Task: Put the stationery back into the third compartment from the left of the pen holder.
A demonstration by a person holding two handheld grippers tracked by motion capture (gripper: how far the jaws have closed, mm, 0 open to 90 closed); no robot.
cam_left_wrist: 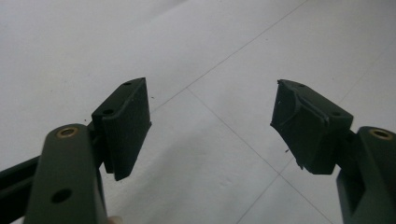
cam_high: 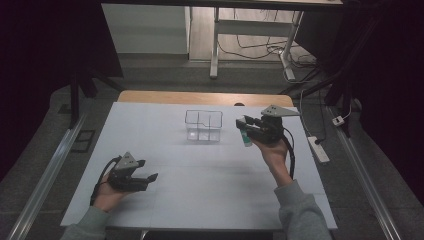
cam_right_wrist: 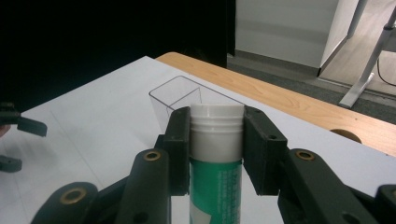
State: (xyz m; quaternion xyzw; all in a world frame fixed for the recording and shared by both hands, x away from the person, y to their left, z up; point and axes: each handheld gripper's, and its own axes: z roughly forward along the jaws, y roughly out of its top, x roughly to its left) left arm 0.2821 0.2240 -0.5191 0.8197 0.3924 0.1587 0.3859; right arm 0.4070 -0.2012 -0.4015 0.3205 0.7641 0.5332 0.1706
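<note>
The right gripper [cam_right_wrist: 215, 149], clamped on a green glue stick [cam_right_wrist: 215, 186] right of the clear bin [cam_high: 204, 125], could clip the bin's thin wall and tip it, while the left gripper [cam_high: 145, 178] idles open near left.

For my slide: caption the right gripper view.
Right gripper clamps a green glue stick before the clear organizer.

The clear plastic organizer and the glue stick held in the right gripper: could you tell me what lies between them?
Nothing: in the high view only bare white table separates the clear organizer from the glue stick clamped in the right gripper.
</note>
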